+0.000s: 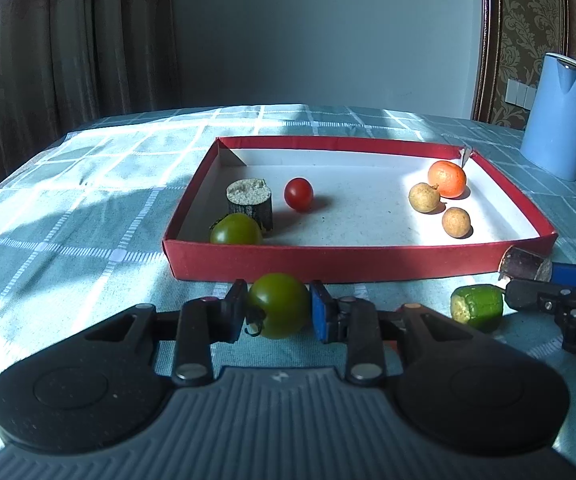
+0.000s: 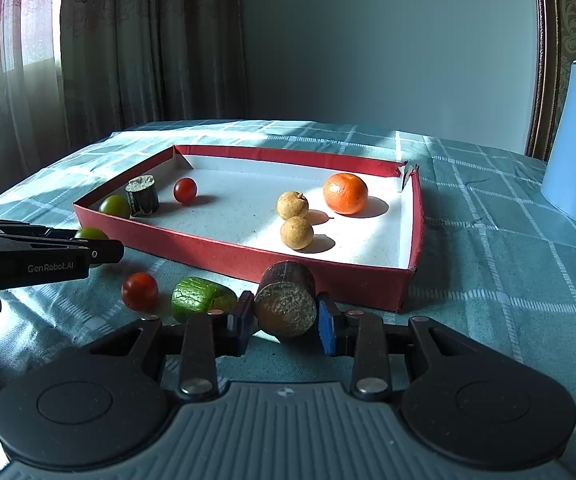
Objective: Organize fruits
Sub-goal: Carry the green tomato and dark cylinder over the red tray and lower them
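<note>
My left gripper [image 1: 278, 312] is shut on a green tomato [image 1: 279, 305] just in front of the red tray [image 1: 327, 264]. My right gripper [image 2: 286, 316] is shut on a dark brown cylinder piece [image 2: 286, 300] near the tray's front right corner [image 2: 407, 284]. In the tray lie a green tomato [image 1: 235, 230], a dark cylinder piece [image 1: 250, 204], a red tomato [image 1: 298, 194], an orange [image 1: 446, 179] and two tan round fruits [image 1: 423, 197]. On the cloth lie a light green cylinder piece [image 2: 198, 298] and a red tomato [image 2: 140, 291].
A blue kettle [image 1: 555, 116] stands on the table at the far right. The table has a teal checked cloth [image 1: 88, 200]. Curtains and a wall are behind the table. The left gripper's body [image 2: 28, 256] reaches in from the left in the right wrist view.
</note>
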